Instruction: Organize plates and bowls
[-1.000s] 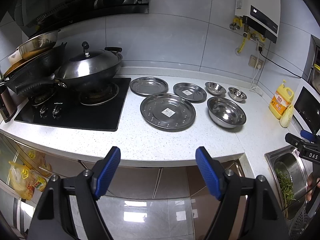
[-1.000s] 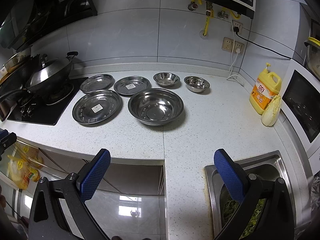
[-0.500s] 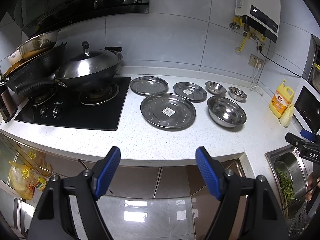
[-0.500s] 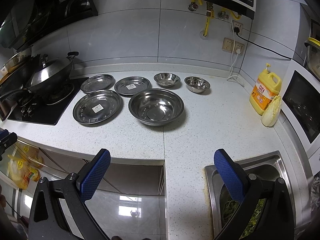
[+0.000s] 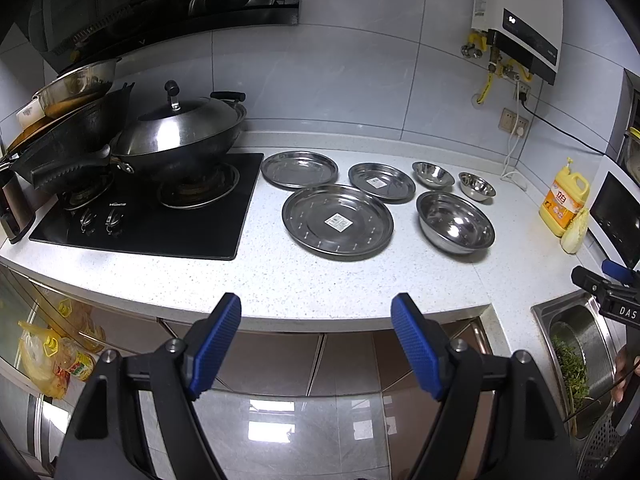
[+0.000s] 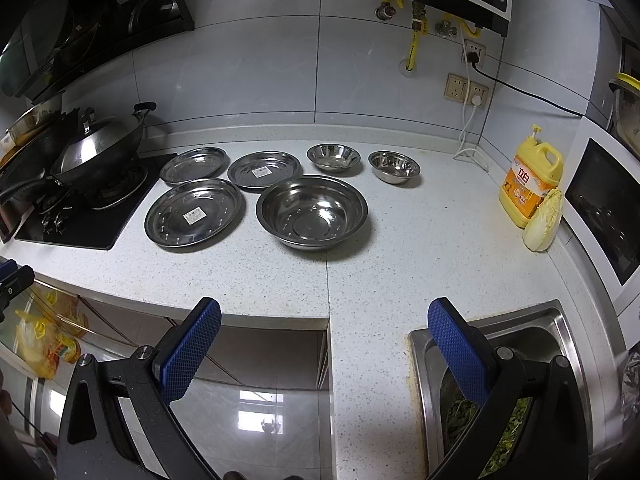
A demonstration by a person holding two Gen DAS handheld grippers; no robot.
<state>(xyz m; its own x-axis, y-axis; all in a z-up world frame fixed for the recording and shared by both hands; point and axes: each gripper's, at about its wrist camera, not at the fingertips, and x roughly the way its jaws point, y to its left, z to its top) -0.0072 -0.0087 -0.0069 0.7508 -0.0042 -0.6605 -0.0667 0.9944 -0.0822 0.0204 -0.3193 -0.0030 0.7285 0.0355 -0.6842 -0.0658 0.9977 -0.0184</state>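
Note:
Three steel plates lie on the white counter: a large plate [image 5: 338,221] [image 6: 194,213] in front, and two smaller plates [image 5: 299,169] [image 5: 381,181] behind it. To their right stands a large steel bowl [image 5: 455,222] [image 6: 312,212], with two small bowls [image 5: 433,173] [image 5: 476,186] behind it, also seen in the right wrist view [image 6: 333,156] [image 6: 394,166]. My left gripper [image 5: 316,316] is open, held off the counter's front edge, well short of the large plate. My right gripper [image 6: 324,320] is open too, empty, before the counter edge near the sink.
A black hob [image 5: 152,216] with a lidded wok [image 5: 180,132] and stacked pans [image 5: 72,120] fills the left. A yellow detergent bottle [image 6: 530,184] and a cabbage [image 6: 544,220] stand at the right by a microwave [image 6: 608,204]. A sink [image 6: 552,332] holding greens lies at the right front.
Both views have crept very slightly; the plates and bowls sit where they were. Both grippers stay open.

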